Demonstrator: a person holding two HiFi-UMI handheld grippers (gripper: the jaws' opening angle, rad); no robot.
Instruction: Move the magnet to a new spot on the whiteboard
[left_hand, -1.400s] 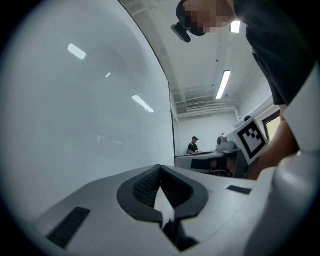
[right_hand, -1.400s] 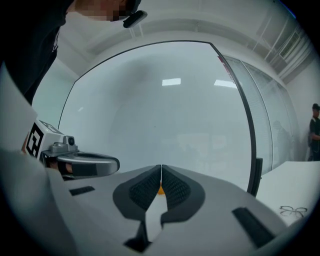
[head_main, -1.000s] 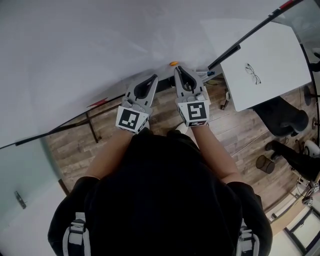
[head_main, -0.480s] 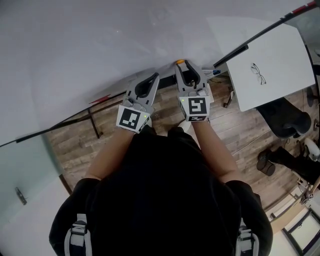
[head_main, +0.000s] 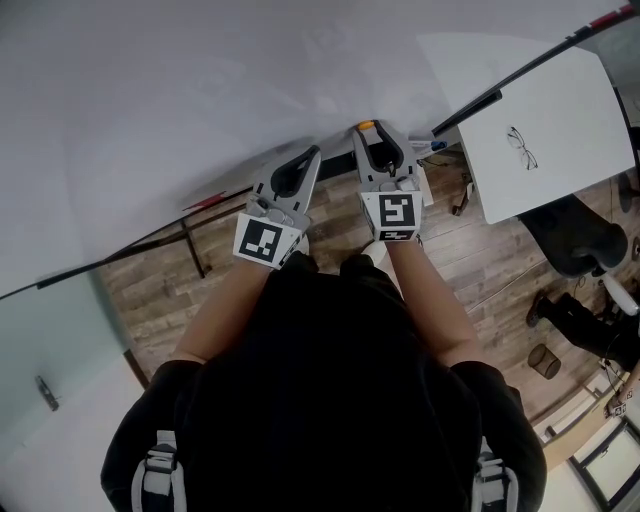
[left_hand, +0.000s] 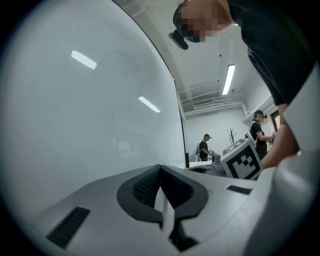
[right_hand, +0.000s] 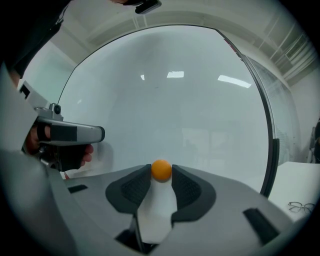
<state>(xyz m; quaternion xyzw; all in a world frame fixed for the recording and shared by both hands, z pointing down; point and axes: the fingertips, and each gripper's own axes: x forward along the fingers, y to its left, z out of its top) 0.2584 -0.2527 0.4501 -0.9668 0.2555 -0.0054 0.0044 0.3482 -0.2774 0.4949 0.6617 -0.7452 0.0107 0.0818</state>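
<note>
Whiteboard (head_main: 180, 90) fills the top of the head view, and both claws are up at its lower part. Left claw (head_main: 312, 152): jaws together, nothing between them, tips near the board, just left of the right claw. Right claw (head_main: 371, 133): jaws wide and have just been opening, with the magnet between the tips at their very front. In the right gripper view the magnet (right_hand: 161, 170) sits on the board, centred between the two pads, each pad just beside it. Can't tell if either pad touches it. Magnet is orange and looks round in both views, so no long axis or pointing direction to make out.
</note>
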